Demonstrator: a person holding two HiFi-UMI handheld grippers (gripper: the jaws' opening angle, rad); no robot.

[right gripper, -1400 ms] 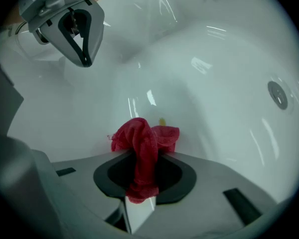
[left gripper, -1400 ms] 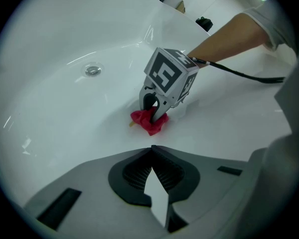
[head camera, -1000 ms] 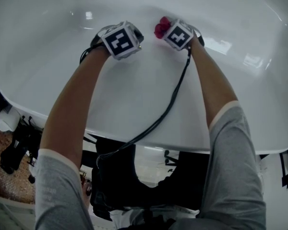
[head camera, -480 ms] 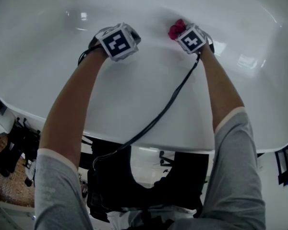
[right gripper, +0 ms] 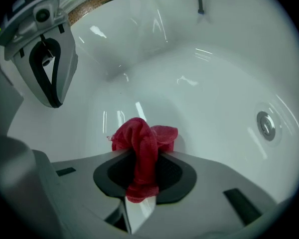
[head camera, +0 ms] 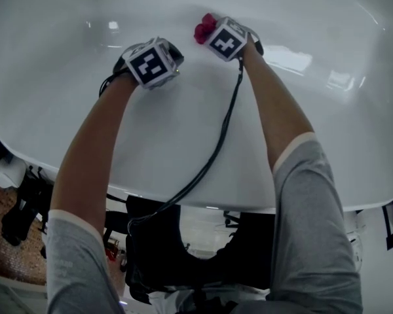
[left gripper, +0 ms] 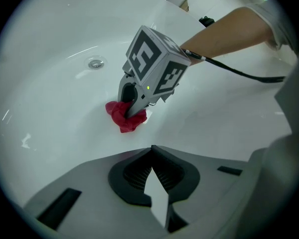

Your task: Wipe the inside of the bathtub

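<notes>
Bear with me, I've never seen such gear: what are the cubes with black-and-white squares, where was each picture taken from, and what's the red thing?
A person leans over a white bathtub, a hand-held two-jaw gripper in each hand; the cubes are part of those grippers. One picture comes from a camera on the person's head, looking down; the other two from cameras riding on each gripper. The right gripper is clamped on a red cloth against the tub's inside. The left gripper is shut, empty, beside it. The metal disc is the drain.
</notes>
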